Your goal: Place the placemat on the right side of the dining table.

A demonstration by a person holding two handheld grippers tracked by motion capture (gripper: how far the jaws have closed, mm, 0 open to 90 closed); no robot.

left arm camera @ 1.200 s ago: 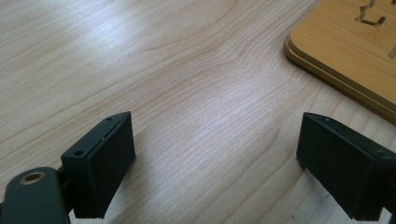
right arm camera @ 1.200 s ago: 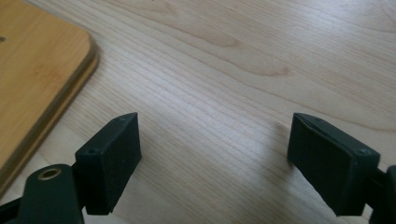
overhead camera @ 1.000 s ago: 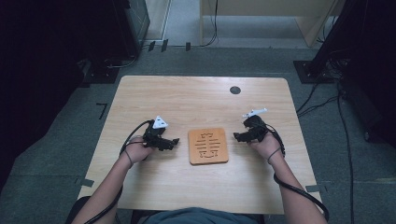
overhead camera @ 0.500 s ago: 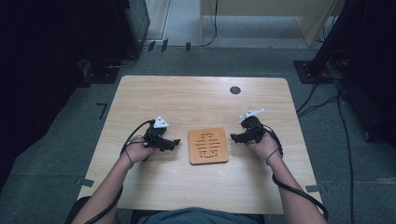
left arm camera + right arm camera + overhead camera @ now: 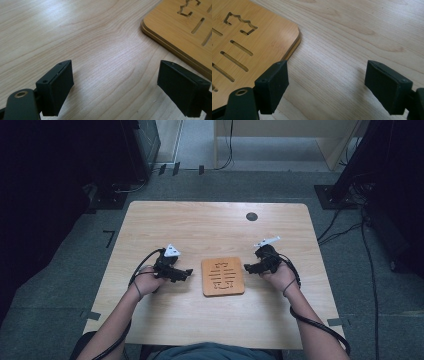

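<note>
A square wooden trivet [image 5: 223, 276] with cut-out slots lies flat on the table's middle. My left gripper [image 5: 187, 272] rests just left of it, jaws wide open over bare wood [image 5: 117, 82]; the trivet's corner [image 5: 180, 30] shows at the upper right of the left gripper view. My right gripper [image 5: 248, 268] sits just right of the trivet, also open [image 5: 325, 85], with nothing between its jaws. In the right gripper view the trivet [image 5: 249, 45] lies at the left, its edge next to one jaw.
The light wooden table [image 5: 210, 225] has a dark round grommet [image 5: 252, 216] near its far edge. Cables trail from both grippers toward the table's front. Dark equipment and cables stand on the floor around the table.
The right gripper has shifted slightly left, closer to the trivet's right edge. The left gripper has barely moved.
</note>
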